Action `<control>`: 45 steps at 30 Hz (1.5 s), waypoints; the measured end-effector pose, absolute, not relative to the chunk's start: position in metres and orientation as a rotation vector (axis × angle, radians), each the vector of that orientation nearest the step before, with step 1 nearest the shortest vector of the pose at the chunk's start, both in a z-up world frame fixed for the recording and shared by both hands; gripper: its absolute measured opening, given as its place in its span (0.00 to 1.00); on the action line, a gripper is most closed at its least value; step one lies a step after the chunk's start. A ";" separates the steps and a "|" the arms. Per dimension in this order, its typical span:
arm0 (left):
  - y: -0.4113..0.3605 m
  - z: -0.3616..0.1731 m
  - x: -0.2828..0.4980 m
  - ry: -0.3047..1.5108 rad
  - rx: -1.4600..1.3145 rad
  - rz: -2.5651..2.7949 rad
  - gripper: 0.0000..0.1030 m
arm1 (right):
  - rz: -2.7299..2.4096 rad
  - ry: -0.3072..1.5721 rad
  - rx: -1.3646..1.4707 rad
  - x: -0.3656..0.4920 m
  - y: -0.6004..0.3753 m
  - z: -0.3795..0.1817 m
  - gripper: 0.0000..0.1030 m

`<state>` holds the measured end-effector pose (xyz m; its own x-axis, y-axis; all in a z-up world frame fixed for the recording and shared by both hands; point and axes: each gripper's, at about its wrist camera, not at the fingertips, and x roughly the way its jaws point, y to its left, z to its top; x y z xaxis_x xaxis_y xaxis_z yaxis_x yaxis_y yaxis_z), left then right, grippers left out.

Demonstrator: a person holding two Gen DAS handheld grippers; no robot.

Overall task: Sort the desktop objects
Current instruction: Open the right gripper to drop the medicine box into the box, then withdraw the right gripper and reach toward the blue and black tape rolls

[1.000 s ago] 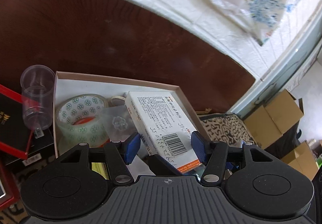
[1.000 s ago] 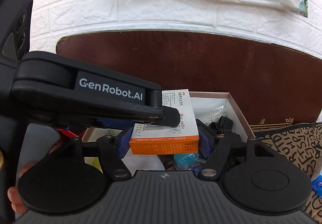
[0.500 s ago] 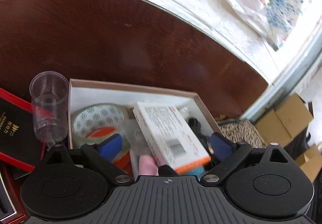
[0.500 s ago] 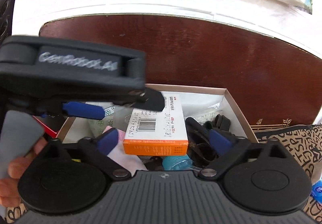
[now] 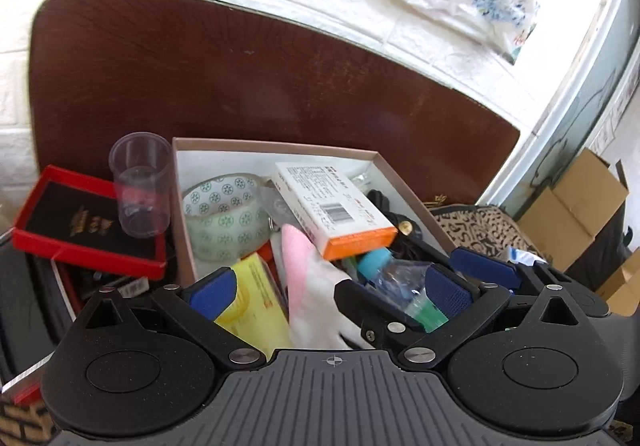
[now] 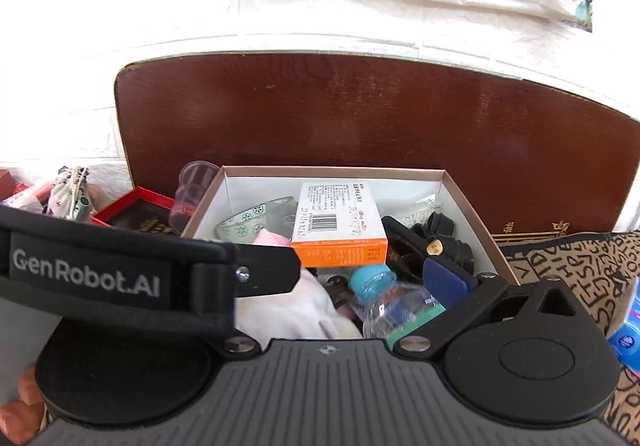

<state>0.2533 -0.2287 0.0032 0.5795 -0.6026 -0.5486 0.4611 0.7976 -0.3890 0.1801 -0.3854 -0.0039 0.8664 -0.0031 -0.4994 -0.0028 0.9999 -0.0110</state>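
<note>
The white-and-orange medicine box now lies free inside the open cardboard box, tilted on the clutter at 12 o'clock from both grippers; a second ago it sat pinched between blue pads. The left gripper has spread wide and pulled back, holding nothing. The right gripper has also let go and looks spread, though its left finger hides behind the other tool. The tape roll stays at 10 o'clock, the clear cup just outside the wall.
</note>
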 end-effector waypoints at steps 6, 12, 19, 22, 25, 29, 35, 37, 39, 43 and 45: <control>-0.214 0.015 0.221 0.725 -0.224 -0.623 1.00 | -0.011 0.504 0.025 0.147 -0.375 0.006 1.00; -0.194 0.025 0.179 0.674 -0.198 -0.609 1.00 | 0.006 0.468 0.029 0.112 -0.351 0.014 1.00; -0.146 0.015 0.134 0.650 -0.224 -0.546 1.00 | 0.072 0.452 0.012 0.078 -0.307 0.009 1.00; -0.120 0.009 0.117 0.648 -0.252 -0.509 1.00 | 0.117 0.452 -0.001 0.069 -0.284 0.001 1.00; -0.092 0.001 0.103 0.637 -0.267 -0.460 1.00 | 0.171 0.456 -0.005 0.064 -0.260 -0.007 1.00; -0.053 -0.011 0.092 0.635 -0.303 -0.392 1.00 | 0.247 0.468 -0.024 0.061 -0.225 -0.018 1.00; 0.001 -0.025 0.088 0.646 -0.358 -0.342 1.00 | 0.360 0.475 -0.064 0.064 -0.176 -0.028 1.00; 0.018 -0.027 0.089 0.644 -0.358 -0.317 1.00 | 0.370 0.469 -0.087 0.065 -0.163 -0.030 1.00; 0.030 -0.030 0.093 0.646 -0.361 -0.301 1.00 | 0.361 0.467 -0.103 0.069 -0.154 -0.033 1.00; 0.046 -0.035 0.103 0.643 -0.361 -0.306 1.00 | 0.346 0.489 -0.079 0.082 -0.146 -0.039 1.00; 0.050 -0.039 0.110 0.649 -0.369 -0.309 1.00 | 0.333 0.496 -0.074 0.089 -0.143 -0.043 1.00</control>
